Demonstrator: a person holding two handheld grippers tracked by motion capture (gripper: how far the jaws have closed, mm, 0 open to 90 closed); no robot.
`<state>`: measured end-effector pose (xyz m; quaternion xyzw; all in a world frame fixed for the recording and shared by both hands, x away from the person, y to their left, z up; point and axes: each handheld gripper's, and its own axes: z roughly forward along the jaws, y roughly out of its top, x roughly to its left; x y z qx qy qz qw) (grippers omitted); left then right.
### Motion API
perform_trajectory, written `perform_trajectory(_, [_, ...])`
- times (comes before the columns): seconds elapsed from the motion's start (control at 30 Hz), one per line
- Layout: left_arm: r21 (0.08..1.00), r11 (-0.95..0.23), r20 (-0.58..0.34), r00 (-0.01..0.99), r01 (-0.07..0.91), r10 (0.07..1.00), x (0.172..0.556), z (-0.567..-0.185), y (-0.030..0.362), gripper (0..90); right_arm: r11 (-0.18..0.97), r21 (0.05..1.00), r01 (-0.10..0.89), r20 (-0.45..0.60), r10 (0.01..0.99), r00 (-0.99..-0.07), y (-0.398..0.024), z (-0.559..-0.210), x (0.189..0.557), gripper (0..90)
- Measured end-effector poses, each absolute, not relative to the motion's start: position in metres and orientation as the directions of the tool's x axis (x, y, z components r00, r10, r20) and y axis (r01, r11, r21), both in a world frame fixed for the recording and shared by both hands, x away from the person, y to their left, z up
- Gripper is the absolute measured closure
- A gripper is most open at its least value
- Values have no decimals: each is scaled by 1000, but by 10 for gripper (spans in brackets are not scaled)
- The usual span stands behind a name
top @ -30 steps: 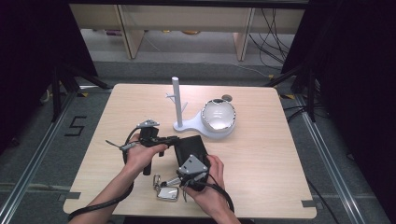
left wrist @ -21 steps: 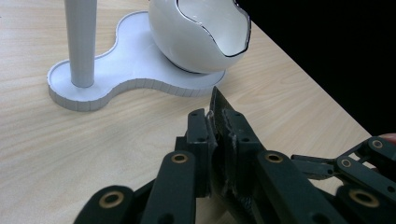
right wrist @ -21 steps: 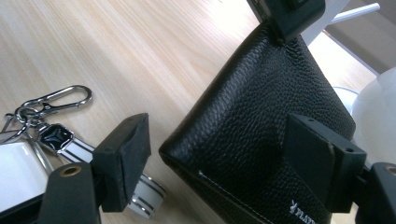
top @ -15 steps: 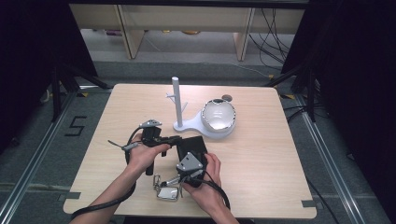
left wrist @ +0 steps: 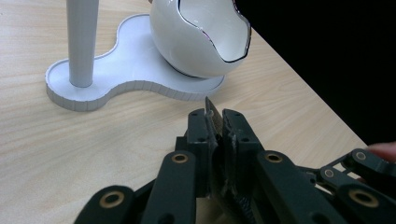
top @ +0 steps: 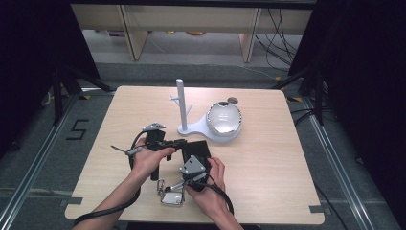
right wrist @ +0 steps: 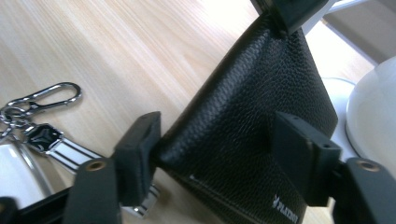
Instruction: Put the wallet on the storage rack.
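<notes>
Left gripper (top: 184, 142) is pinched tight on the top edge of the black leather wallet (top: 197, 152), and in its own view you can see a thin sliver of the wallet's edge (left wrist: 211, 112) poking up between the two closed jaws. Most of the wallet is hidden behind the jaws there, so that sliver is all you get from that angle.

Right gripper (right wrist: 219, 140) has its jaws on either side of the wallet (right wrist: 252, 116); they've just been closing in, with the wallet between them. The left pad looks like it's touching the leather, the right one I honestly can't tell, it's right at the wallet's edge. From the high view the right gripper (top: 194, 170) is mostly covered by its grey plate and the hand (top: 210, 184), so no help there.

Wallet sits near the front middle of the table (top: 268, 158), tilted up off the wood. There's small stamped lettering near its bottom corner, too blurry and cut off to read.

Just beside it lies a key bunch (right wrist: 37, 130) with a carabiner clip; its lower part is cut off by the frame and partly behind the jaw. Further back is a white stand (top: 184, 108) with a white bowl (top: 223, 120) on its base
</notes>
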<state>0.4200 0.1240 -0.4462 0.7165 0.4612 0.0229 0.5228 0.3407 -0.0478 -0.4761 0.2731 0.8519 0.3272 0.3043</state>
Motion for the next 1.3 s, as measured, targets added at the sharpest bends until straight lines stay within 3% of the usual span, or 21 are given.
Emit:
perform_trajectory(0.13, [763,-8,-467,561,646,684,421,-447,124,816,640,721,266,-341,662,-667,-48,-474,338,453])
perform_trajectory(0.23, [748,40,-509,534,663,675,421,-449,125,815,651,701,289,-341,663,-666,-51,-465,334,559])
perform_trajectory(0.37, [739,68,-532,519,670,669,420,-450,123,815,667,664,339,-342,673,-656,-56,-454,332,600])
perform_trajectory(0.67, [751,98,-536,516,653,668,415,-448,109,817,612,620,491,-262,751,-606,-59,-450,337,543])
perform_trajectory(0.8, [750,107,-538,507,653,673,414,-448,106,818,602,619,504,-241,756,-608,-53,-455,338,515])
perform_trajectory(0.9, [748,117,-545,503,654,671,413,-448,106,820,621,627,471,-300,750,-589,-49,-458,338,486])
perform_trajectory(1.3, [744,146,-561,490,652,667,412,-450,107,826,611,644,460,-336,767,-547,-36,-466,339,419])
